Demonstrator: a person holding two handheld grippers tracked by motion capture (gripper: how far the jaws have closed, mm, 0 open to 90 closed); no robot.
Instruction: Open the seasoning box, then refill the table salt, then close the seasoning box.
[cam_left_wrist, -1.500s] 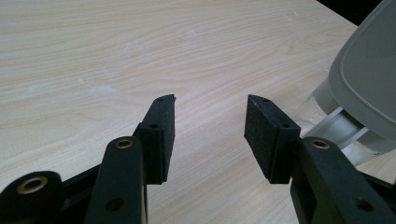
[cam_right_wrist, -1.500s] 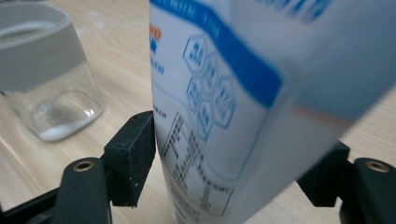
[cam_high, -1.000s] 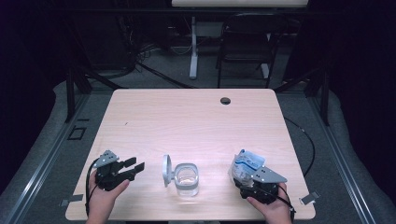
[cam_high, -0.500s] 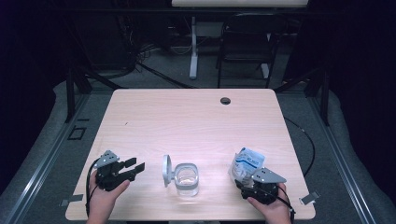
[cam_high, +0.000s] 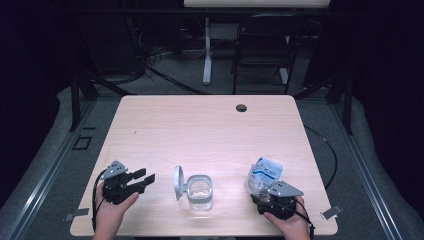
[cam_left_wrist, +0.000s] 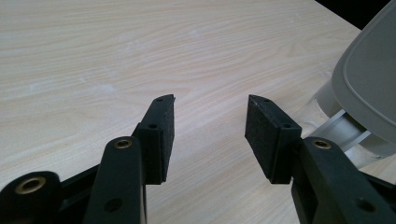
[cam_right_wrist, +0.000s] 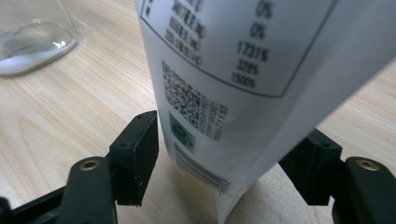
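Two grippers: right gripper (cam_high: 267, 192) pinches the upright pouch (cam_high: 262, 174), just right of the open jar (cam_high: 200, 190); left gripper (cam_high: 144, 180) spread, empty, jar's hinged lid (cam_high: 177, 182) nearer it.

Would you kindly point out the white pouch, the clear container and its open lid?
white pouch (cam_high: 263, 173), high view, on its printed front.
clear container (cam_high: 200, 191), high view, on its glass body.
open lid (cam_high: 177, 182), high view, on the grey disc.
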